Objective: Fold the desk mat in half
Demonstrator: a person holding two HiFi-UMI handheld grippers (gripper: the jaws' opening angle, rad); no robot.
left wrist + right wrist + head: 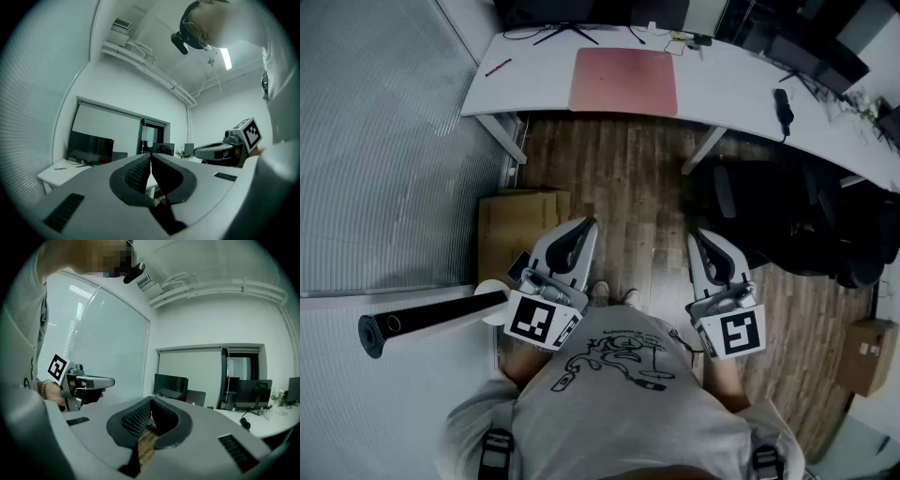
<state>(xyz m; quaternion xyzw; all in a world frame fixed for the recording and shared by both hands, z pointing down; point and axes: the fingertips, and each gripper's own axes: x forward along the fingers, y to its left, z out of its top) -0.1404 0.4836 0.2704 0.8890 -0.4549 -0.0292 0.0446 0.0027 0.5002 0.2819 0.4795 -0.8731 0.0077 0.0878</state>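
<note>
The red desk mat (pixel 623 81) lies flat and unfolded on the white desk (pixel 722 84) at the top of the head view. Both grippers are held close to the person's body, over the wooden floor and well back from the desk. My left gripper (pixel 588 226) (pixel 151 155) is shut, its pads meeting with nothing between them. My right gripper (pixel 695 235) (pixel 151 402) is also shut and empty. Each gripper shows in the other's view: the right gripper (pixel 226 150) and the left gripper (pixel 87 382). Neither touches the mat.
A cardboard box (pixel 517 228) sits on the floor left of the desk leg. A black office chair (pixel 787 216) stands at the right, with another box (pixel 867 354) beyond it. A black tube (pixel 422 321) lies at the left. On the desk are a red pen (pixel 498 67) and a black device (pixel 784 107).
</note>
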